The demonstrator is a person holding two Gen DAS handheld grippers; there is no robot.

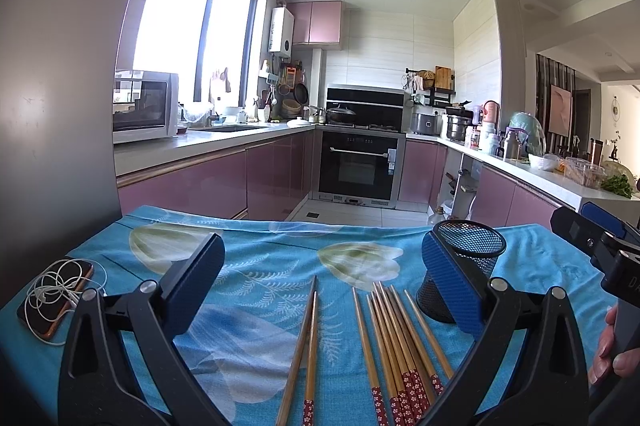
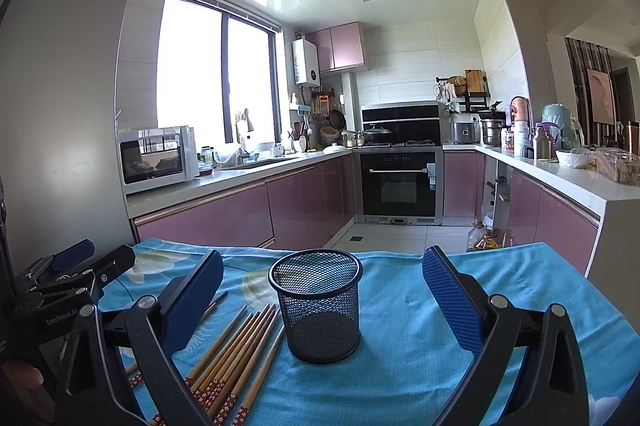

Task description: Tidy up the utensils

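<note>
Several wooden chopsticks with red patterned ends (image 1: 400, 346) lie on the blue floral cloth (image 1: 260, 266), with two more (image 1: 306, 354) lying apart to their left. They also show in the right wrist view (image 2: 236, 354). A black mesh holder (image 2: 316, 306) stands upright and empty just right of them; it shows in the left wrist view (image 1: 476, 246) behind my right finger. My left gripper (image 1: 320, 278) is open and empty above the chopsticks. My right gripper (image 2: 324, 290) is open and empty, its fingers either side of the holder, apart from it.
A phone with tangled white earphones (image 1: 56, 294) lies at the cloth's left edge. The other gripper shows at the right edge of the left view (image 1: 600, 250) and the left edge of the right view (image 2: 60, 286). Kitchen counters and an oven (image 1: 356, 162) stand beyond the table.
</note>
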